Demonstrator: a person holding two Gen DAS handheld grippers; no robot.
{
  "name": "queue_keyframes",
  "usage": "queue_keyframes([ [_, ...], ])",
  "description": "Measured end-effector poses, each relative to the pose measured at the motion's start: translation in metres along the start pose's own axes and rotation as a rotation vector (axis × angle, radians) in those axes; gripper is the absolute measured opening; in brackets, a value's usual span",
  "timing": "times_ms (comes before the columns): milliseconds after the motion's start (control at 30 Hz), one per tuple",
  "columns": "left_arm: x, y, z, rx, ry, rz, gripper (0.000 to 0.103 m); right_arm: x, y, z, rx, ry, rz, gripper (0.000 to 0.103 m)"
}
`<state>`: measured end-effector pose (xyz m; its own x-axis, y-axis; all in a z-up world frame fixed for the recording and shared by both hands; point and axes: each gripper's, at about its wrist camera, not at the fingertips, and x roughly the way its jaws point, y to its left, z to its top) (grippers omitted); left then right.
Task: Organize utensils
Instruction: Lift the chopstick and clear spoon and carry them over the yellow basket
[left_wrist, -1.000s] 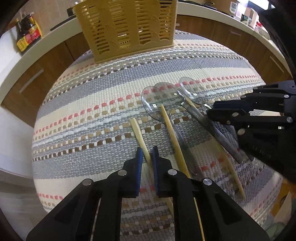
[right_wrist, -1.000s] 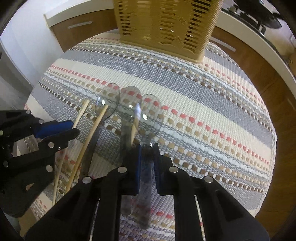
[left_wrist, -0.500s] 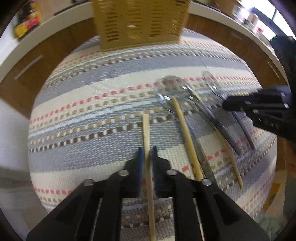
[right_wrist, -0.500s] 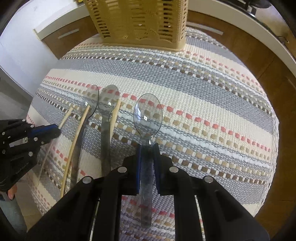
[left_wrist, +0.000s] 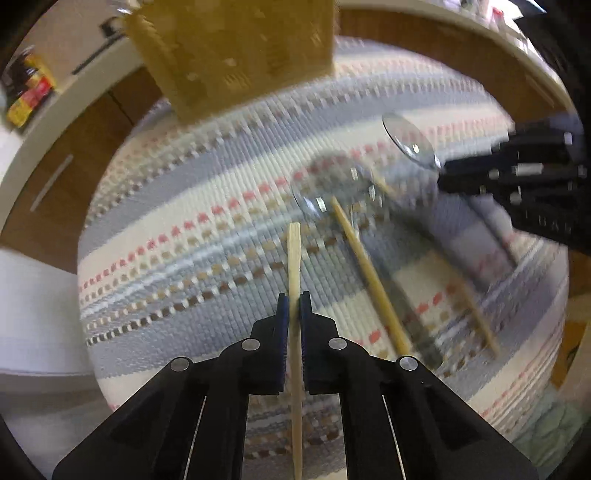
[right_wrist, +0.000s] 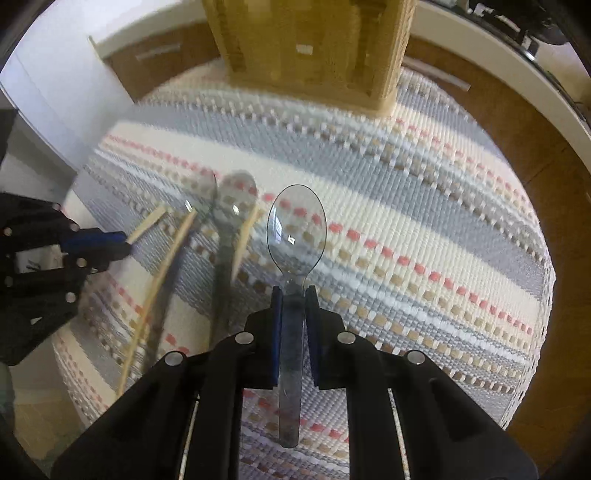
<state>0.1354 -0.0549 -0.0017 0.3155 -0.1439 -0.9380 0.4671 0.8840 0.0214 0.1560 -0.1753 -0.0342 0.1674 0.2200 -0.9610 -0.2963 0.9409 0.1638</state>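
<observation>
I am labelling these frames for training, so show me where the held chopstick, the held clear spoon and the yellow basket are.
chopstick (left_wrist: 294, 258), left wrist view, on its shaft above the pads.
clear spoon (right_wrist: 296, 229), right wrist view, middle of its bowl.
yellow basket (right_wrist: 314, 48), right wrist view, on its front slatted wall.

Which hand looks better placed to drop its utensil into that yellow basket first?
Probably the right: its gripper holds the clear spoon pointing straight at the basket. The left gripper, clamping a chopstick, sees it off-centre.
</observation>
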Motion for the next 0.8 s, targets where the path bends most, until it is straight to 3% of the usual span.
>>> queue_keyframes([
  [133, -0.044, 0.017, 0.012, -0.073, -0.187, -0.057, 0.004, -0.05, 0.003, 0.013, -0.029, -0.161, 0.045, 0.01],
  [500, -0.16, 0.051, 0.074, -0.213, -0.707, -0.063, 0.004, -0.153, -0.008, 0.072, 0.011, -0.591, 0.122, 0.01],
  [700, -0.188, 0.065, 0.106, -0.263, -0.891, -0.043, 0.004, -0.186, -0.03, 0.109, 0.069, -0.8, 0.131, 0.01],
  [800, -0.192, 0.072, 0.123, -0.26, -0.953, -0.043, 0.004, -0.193, -0.042, 0.124, 0.085, -0.908, 0.069, 0.01],
])
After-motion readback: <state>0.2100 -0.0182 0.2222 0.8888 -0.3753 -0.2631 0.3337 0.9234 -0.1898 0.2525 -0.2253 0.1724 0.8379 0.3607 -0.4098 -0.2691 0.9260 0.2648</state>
